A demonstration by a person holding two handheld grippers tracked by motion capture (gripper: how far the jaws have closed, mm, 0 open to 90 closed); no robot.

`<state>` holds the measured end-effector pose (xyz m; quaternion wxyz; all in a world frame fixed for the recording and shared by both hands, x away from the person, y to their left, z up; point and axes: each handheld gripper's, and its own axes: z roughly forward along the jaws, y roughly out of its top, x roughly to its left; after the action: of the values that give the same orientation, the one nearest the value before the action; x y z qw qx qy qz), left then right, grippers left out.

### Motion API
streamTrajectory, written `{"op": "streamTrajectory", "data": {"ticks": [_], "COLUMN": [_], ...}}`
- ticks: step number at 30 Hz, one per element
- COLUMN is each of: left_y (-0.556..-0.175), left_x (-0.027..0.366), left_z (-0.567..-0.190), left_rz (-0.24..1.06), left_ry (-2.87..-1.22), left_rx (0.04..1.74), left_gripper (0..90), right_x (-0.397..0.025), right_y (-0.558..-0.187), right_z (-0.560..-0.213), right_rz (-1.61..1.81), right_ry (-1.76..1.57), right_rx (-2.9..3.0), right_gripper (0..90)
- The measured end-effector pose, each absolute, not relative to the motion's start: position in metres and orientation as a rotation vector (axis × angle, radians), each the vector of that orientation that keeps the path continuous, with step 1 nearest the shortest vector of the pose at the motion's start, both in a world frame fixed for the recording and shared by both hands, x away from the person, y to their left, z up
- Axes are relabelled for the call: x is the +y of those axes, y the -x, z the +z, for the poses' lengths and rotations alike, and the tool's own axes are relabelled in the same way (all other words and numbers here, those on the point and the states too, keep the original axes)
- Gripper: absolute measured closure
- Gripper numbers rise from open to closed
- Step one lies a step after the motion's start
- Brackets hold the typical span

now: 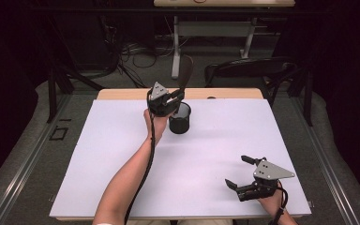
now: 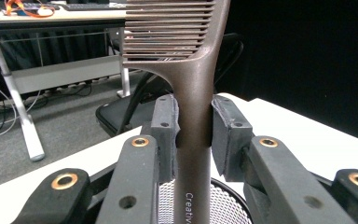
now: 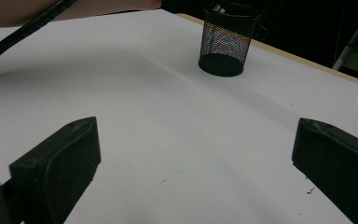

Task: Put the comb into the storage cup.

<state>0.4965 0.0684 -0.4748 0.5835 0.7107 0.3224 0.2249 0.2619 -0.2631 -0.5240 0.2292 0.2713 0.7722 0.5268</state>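
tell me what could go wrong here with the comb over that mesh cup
The left gripper clamps the comb on its narrow handle, so the comb could pivot or slip between the pads. The mesh cup stands free on the table, with the right gripper open and far from it, so a bump on the rim could tip or shove it.

A white sheet [image 1: 122,154] is lying over the wooden table [image 1: 122,93], whose bare edge is showing along the far side. A black chair [image 1: 243,70] is standing just behind the table. Cables [image 1: 131,54] are lying tangled on the grey floor, near the white legs of a desk [image 1: 225,3] farther back.
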Motion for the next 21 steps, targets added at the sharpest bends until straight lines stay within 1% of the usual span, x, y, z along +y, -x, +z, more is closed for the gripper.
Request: {"op": "streamTrajectory", "data": {"ticks": [21], "left_y": [-0.4974], "left_x": [0.0653], "left_z": [-0.484], "left_rz": [0.524], "left_ry": [-1.708], "left_rx": [0.74], "left_gripper": [72.5], "right_x": [-0.263], "right_y": [-0.2617], "right_z": [-0.524], "right_rz": [1.452], "right_ry": [-0.745], "right_rx": [2.127], "right_gripper": [0.8]}}
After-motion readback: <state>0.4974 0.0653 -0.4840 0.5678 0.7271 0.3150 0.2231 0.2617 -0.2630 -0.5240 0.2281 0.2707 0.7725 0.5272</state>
